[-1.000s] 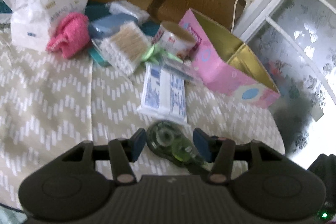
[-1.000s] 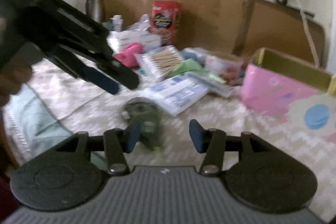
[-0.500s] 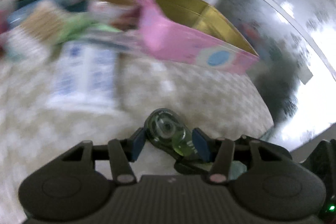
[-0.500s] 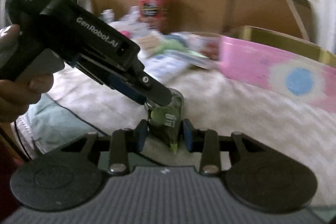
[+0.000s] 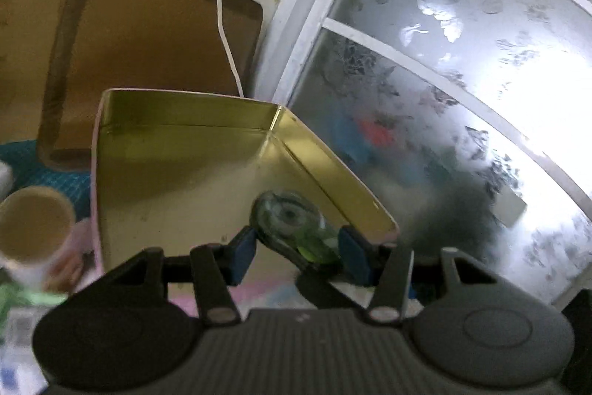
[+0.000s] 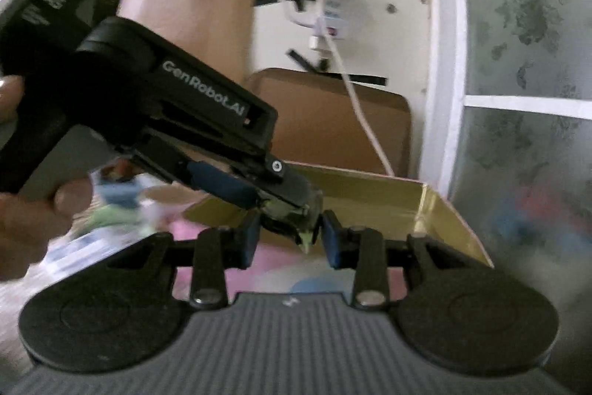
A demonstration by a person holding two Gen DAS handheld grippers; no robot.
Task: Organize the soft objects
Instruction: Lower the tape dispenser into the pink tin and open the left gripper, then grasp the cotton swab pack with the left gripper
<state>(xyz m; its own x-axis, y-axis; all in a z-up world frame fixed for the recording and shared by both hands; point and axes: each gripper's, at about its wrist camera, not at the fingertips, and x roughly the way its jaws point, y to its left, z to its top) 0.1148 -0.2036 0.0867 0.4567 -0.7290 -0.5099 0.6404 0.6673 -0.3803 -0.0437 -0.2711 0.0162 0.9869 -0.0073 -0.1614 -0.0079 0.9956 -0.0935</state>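
A: Left wrist view? Left gripper (image 5: 298, 256) clamps the clear green plastic tape dispenser (image 5: 288, 228), now above the shiny gold-lined pink box (image 5: 177, 165), off the bedspread.

B: Right wrist view: right gripper (image 6: 288, 239) jaws narrow, flanking the dispenser (image 6: 301, 210); contact unclear.

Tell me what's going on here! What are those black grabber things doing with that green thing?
A person is holding a grabber tool in each hand. The left gripper pinches a see-through green tape dispenser and holds it in the air over the open pink box with the shiny gold inside. The right gripper has its fingers on both sides of the dispenser's tip, but it is hard to tell if it is squeezing. The dispenser is not in the box yet.
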